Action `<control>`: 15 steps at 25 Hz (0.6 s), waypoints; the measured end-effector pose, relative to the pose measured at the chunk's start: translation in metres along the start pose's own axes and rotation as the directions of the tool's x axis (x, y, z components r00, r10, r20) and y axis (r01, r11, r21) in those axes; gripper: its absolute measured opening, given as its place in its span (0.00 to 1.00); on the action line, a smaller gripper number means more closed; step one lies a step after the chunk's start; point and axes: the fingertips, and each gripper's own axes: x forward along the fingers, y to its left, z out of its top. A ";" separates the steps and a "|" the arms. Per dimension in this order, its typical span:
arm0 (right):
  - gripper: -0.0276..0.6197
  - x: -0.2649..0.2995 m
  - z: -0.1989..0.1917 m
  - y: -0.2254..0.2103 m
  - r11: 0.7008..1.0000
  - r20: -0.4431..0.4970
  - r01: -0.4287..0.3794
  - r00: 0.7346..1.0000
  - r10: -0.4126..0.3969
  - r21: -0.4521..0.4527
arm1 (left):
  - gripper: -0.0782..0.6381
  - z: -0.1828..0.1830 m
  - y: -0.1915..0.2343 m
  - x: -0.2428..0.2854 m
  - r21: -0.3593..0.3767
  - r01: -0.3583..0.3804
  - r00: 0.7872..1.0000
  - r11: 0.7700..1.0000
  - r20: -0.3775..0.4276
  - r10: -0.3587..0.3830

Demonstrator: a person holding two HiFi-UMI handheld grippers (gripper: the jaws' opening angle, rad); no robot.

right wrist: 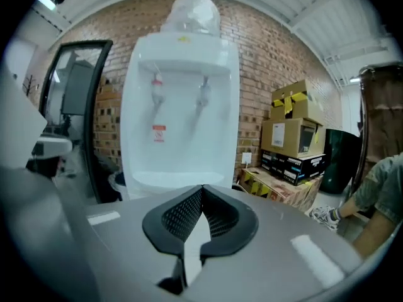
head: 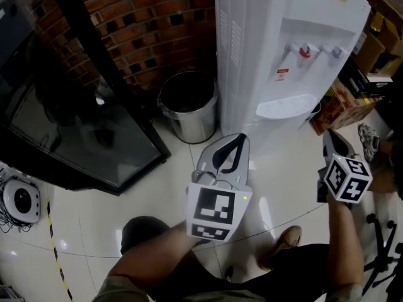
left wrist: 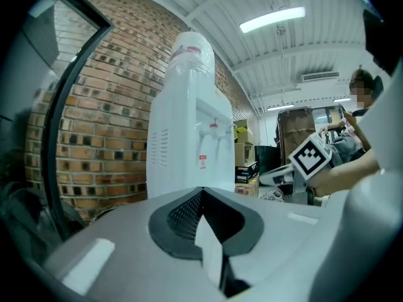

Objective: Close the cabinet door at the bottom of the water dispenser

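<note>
The water dispenser [head: 277, 49] is seen upright by the brick wall [head: 145, 30]; its bottom cabinet door is hidden in every view, below the drip tray [head: 286, 106]. The right gripper [head: 334, 145], jaws pressed together on nothing, is held facing the dispenser's front. The left gripper [head: 228, 151], equally closed and empty, is held off its side corner. The door is judged to lie lower than both, nearer the right one.

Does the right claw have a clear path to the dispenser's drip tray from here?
Probably yes. The right claw, shut and empty, faces the water dispenser head-on, and only floor seems to lie between it and the drip tray.
</note>
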 end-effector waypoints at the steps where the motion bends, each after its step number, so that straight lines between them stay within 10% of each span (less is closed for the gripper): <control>1: 0.06 -0.015 0.011 0.007 1.000 0.042 -0.009 0.999 0.008 0.020 | 0.11 -0.002 -0.002 -0.011 0.007 -0.006 1.000 1.000 0.000 0.006; 6: 0.06 -0.078 0.053 0.056 0.994 0.212 -0.103 0.973 0.092 0.044 | 0.11 -0.017 0.001 -0.071 0.061 -0.080 0.997 0.995 -0.018 0.081; 15: 0.06 -0.149 0.022 0.165 0.939 0.180 -0.337 0.922 0.343 -0.063 | 0.11 -0.021 0.034 -0.135 0.056 -0.186 0.982 0.981 -0.025 0.187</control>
